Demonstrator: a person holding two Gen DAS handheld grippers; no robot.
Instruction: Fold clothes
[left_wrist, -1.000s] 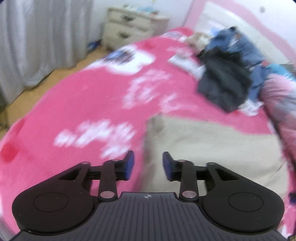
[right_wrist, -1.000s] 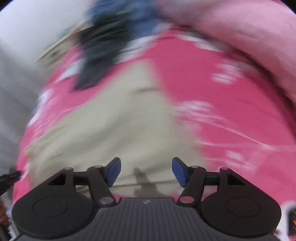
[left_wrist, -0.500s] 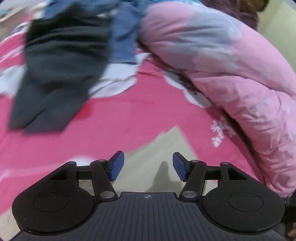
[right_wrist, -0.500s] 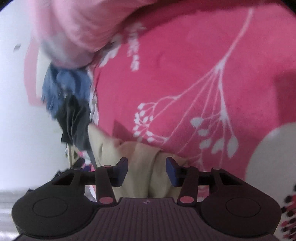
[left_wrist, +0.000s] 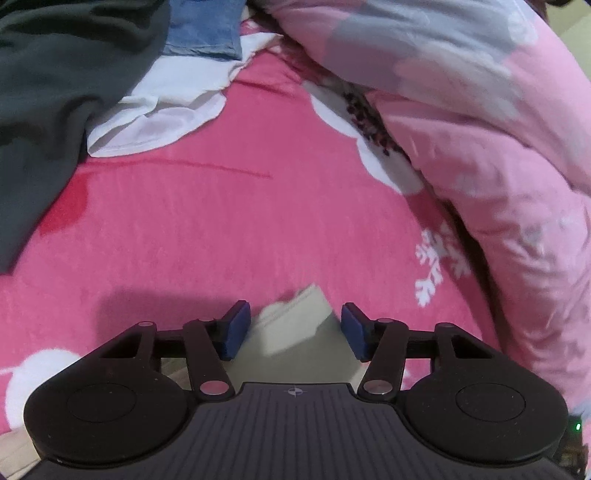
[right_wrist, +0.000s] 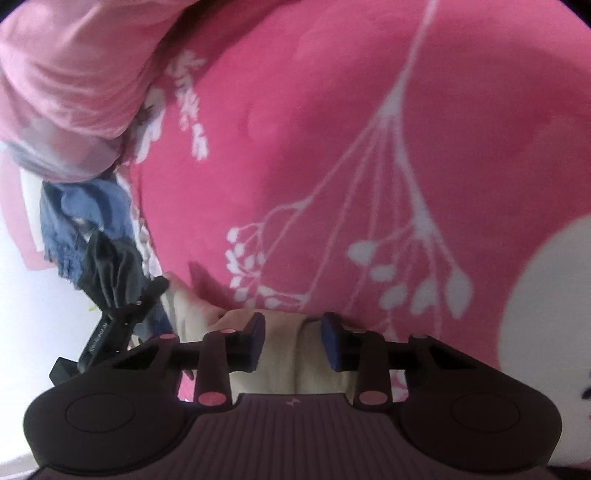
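A beige garment (left_wrist: 295, 325) is spread on the pink bedspread (left_wrist: 221, 221), and a separate corner of it has been lined up between the jaws of each gripper, presumably so that one edge can be lifted by both ends and folded over.

In the left wrist view, a pointed corner of the cloth lies between the blue pads (left_wrist: 236, 330) of the left gripper (left_wrist: 295, 328). The jaws stand about half open and have just been closing a little; a gap is visible on either side of the corner, so the cloth is framed but not yet pinched.

In the right wrist view, a bunched fold of the same beige cloth (right_wrist: 291, 354) is seen between the jaws of the right gripper (right_wrist: 293, 341). These jaws are narrower and have just been closing. The pads seem close to the fold, but whether they already press on it cannot be made out with certainty, since the cloth is shaded and partly hidden by the fingers.

A dark garment (left_wrist: 55, 92), a blue denim piece (left_wrist: 203, 29) and a white piece (left_wrist: 166, 103) are heaped further up the bed, apparently set aside as unfolded laundry. A rolled pink quilt (left_wrist: 480, 129) lies along the side, well clear of the beige garment, so room is left for the fold.
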